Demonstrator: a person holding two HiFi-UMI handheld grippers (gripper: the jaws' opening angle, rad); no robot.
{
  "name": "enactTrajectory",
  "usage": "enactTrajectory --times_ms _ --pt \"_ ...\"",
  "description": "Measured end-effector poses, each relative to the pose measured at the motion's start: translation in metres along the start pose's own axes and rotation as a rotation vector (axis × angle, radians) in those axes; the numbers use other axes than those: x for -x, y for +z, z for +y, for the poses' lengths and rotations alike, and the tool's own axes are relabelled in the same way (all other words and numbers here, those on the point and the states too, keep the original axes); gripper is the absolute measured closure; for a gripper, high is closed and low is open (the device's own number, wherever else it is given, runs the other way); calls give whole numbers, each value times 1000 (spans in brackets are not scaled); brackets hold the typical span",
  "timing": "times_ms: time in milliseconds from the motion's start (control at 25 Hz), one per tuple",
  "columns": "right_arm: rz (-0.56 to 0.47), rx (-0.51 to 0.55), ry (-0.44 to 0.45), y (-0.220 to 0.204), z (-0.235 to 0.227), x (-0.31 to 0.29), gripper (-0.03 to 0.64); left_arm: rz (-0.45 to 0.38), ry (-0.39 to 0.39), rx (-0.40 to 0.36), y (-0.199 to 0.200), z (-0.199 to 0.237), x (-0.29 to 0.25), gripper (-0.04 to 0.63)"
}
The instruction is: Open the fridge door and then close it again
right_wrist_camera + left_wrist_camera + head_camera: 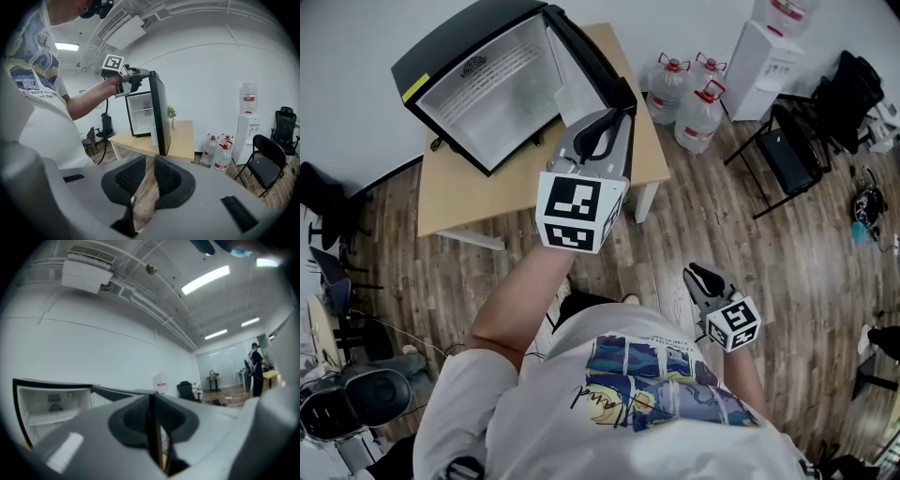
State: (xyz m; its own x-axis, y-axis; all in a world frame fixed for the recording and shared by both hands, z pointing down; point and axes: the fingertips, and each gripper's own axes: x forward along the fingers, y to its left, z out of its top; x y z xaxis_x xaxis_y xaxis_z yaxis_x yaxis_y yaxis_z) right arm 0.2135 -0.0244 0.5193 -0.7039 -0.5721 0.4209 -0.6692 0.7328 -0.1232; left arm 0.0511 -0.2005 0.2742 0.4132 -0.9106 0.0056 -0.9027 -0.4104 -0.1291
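Clamping the fridge door, left tool shows sidelong only beyond the released right tool.

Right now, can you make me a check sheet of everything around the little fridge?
Surface: wooden table, holding the fridge.
Job's things: black fridge; fridge door stands open.
Clutter: water bottles and a folding chair on the floor.
Grippers: left hand-held gripper shut on the fridge door's top edge; right hand-held gripper open, empty.
Cables: a dark cable hangs beside the table.
Surroundings: wood floor, white wall, water dispenser.
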Motion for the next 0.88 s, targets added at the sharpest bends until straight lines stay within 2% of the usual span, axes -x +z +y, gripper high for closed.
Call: enactTrajectory --times_ms 880 --pt "42 113 144 35 37 -63 565 -27 116 13 -14 80 88 551"
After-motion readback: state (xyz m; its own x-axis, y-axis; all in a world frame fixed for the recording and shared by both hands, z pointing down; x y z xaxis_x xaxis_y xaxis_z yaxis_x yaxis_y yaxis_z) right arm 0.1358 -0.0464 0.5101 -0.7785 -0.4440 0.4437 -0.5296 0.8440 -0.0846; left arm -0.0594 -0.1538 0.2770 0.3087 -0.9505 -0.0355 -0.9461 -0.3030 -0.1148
